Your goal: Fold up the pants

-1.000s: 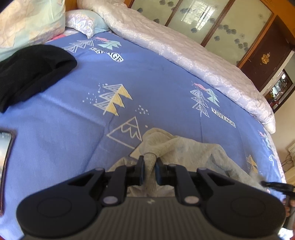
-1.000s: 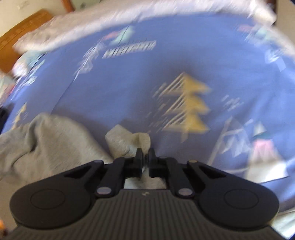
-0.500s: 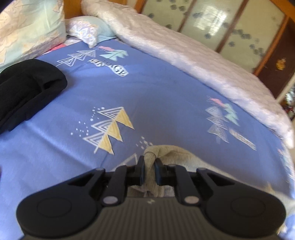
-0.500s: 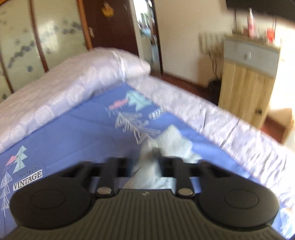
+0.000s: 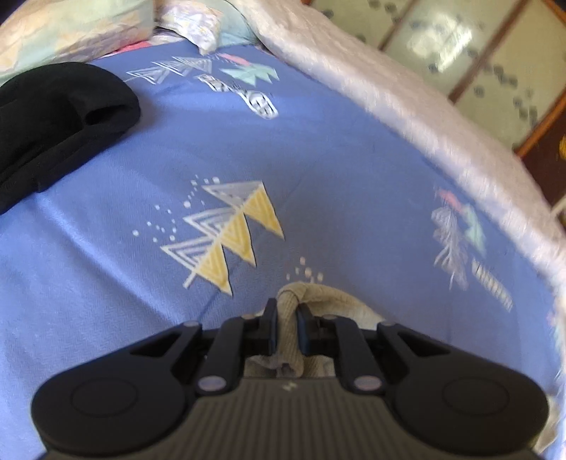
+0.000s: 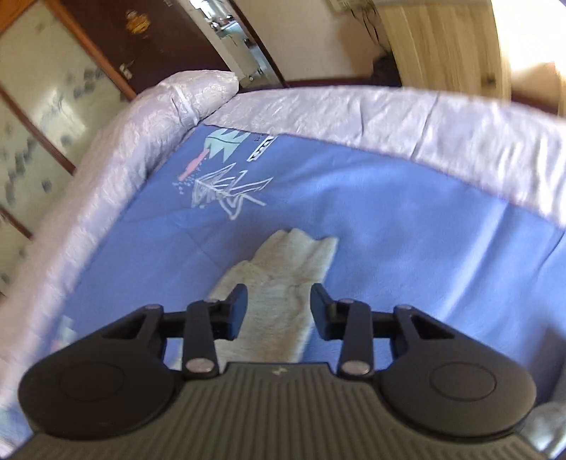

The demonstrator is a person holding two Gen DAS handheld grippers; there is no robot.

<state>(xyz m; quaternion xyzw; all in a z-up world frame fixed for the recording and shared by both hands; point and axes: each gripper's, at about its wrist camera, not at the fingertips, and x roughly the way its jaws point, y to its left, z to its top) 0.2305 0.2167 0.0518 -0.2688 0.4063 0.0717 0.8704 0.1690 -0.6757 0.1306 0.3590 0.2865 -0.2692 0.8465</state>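
Note:
The pants are pale beige-grey knit fabric on a blue printed bedspread. In the left wrist view my left gripper (image 5: 286, 313) is shut on a bunched fold of the pants (image 5: 318, 297), held just above the bedspread (image 5: 212, 159). In the right wrist view my right gripper (image 6: 278, 300) is open, its fingers on either side of a flat end of the pants (image 6: 293, 269) that lies stretched out on the bedspread (image 6: 406, 226). The rest of the pants is hidden behind the gripper bodies.
A black garment (image 5: 53, 120) lies at the left of the bed, with pillows (image 5: 78, 24) behind it. A pale quilted cover (image 6: 353, 113) rims the bed's edges. Glass-panelled wardrobe doors (image 5: 477, 53) and a wooden cabinet (image 6: 442, 46) stand beyond the bed.
My right gripper has opened and let go of the pants end, which now lies flat near the bed's corner. My left gripper has carried its fold forward over the bedspread.

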